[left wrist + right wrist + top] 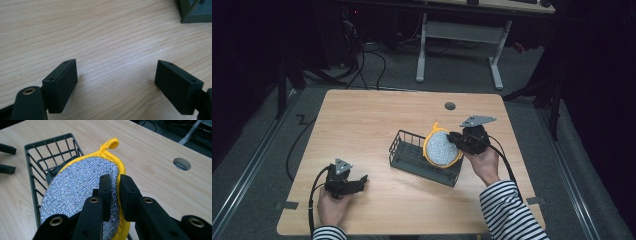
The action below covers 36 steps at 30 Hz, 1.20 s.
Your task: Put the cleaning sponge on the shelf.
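Pinching the round scouring pad [75, 195] by its yellow edge, the right tool [460, 142] holds it upright over the wire basket [412, 157], seemingly so it can slide in edgewise between the basket walls. Its jaws are closed tight on the rim. The left tool [354, 181] rests low on the desk [362, 120], jaws wide and holding nothing, apparently waiting. I count 1 pad, 1 basket, 2 tools

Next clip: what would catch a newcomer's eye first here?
The round pad with its glittery silver face and yellow rim stands out, pinched at its edge by the right gripper over the dark wire basket at the table's middle. The left gripper rests open on bare wood near the front left.
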### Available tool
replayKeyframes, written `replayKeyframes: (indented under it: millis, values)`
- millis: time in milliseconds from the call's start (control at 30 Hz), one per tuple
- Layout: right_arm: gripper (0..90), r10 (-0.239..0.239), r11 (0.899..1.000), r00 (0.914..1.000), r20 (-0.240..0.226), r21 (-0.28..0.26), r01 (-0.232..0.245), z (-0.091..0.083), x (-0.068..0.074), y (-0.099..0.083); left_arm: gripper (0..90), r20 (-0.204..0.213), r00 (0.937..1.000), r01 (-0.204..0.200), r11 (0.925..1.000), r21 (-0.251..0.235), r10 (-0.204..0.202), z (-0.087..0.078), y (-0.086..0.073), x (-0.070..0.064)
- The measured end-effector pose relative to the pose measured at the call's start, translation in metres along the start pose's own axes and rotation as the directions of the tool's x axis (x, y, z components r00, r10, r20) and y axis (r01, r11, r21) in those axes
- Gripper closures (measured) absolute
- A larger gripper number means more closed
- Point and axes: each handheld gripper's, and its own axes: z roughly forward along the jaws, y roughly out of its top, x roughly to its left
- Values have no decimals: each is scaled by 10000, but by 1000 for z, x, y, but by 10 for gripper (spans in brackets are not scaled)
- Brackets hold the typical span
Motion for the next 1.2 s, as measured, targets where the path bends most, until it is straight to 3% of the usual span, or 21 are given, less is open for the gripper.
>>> replayKeyframes:
  millis: [200, 433, 500, 900, 1200]
  values:
    - [801, -321, 9993, 9995, 78, 170, 320, 5, 4, -2, 189, 5, 10000, 1, 10000, 3, -1, 0, 0, 0]
    - [798, -273, 9995, 9996, -100, 170, 275, 7, 5, -5, 189, 3, 10000, 1, 10000, 2, -1, 0, 0, 0]
    - [798, 0, 9999, 9995, -302, 101, 3, 6, 3, -9, 190, 2, 10000, 5, 10000, 0, -5, 0, 0, 0]
    - [787, -84, 9996, 9987, -496, 262, 98, 7, 6, -11, 190, 0, 10000, 5, 10000, 2, -5, 0, 0, 0]
    - [522, 467, 9989, 9983, -338, -61, -469, 1, 3, -11, 190, 7, 10000, 10, 10000, -1, -10, 0, 0, 0]
